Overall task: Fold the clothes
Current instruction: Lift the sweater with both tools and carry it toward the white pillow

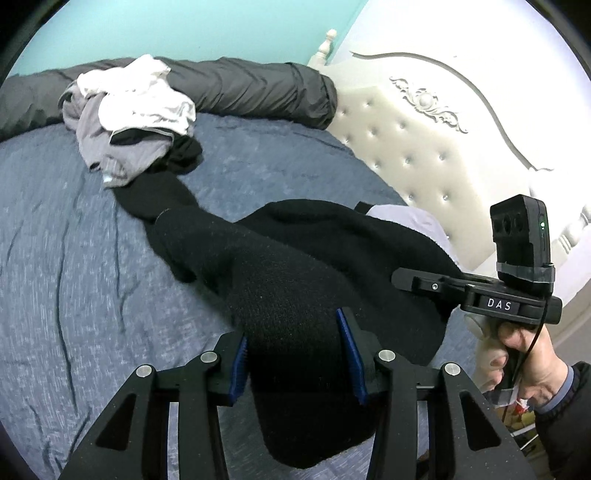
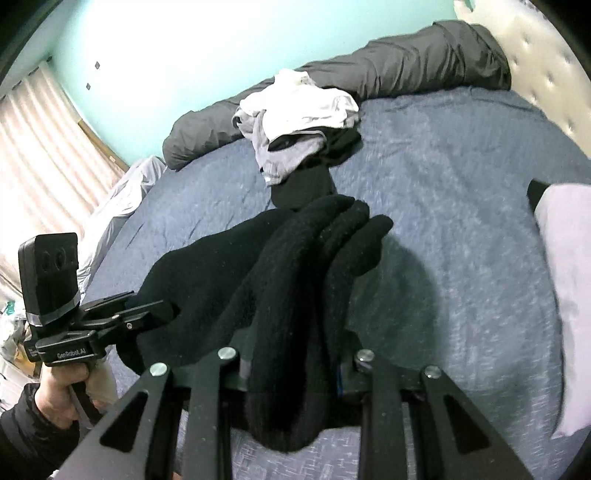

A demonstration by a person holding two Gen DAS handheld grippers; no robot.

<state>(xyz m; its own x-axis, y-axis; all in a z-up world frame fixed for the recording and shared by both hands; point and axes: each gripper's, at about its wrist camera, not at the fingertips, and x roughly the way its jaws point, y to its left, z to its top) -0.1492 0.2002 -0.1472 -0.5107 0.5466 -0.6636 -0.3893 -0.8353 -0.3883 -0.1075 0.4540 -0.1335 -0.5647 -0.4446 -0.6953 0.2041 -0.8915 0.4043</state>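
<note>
Black fleecy knit, thick and soft: a black garment (image 1: pixel 295 258) is hanging between the two grippers, lifted just above the blue bedspread (image 1: pixel 92 258). The left gripper (image 1: pixel 295 354) is pinching a bunched edge of it, blue pads pressing in from both sides. The right gripper (image 2: pixel 295 373) is clamping another bunched edge, the cloth spilling forward over its tongs in heavy ridges. The garment's far end is trailing across the bed, and one sleeve or leg is running back to the laundry pile (image 1: pixel 129 110); which it is cannot be told.

Step in hand, as judged: lifting and spreading the piece, the folding itself not yet begun. The next move is calling for drawing the two held edges apart until the cloth is hanging flat, freeing the trailing end from the pile, then laying it smooth on open bedspread near the middle. The knit looks heavy and likely to sag or slip if the grip is shallow.

Surface: a quilted blue cover, slightly wrinkled. A rolled grey duvet (image 1: pixel 240 88) is lying along the far edge, against a teal wall (image 1: pixel 184 26). A tufted cream headboard (image 1: pixel 424 147) is standing to the right, a pale pillow (image 2: pixel 565 295) near it. Striped curtains (image 2: pixel 44 147) are hanging on the left.
</note>
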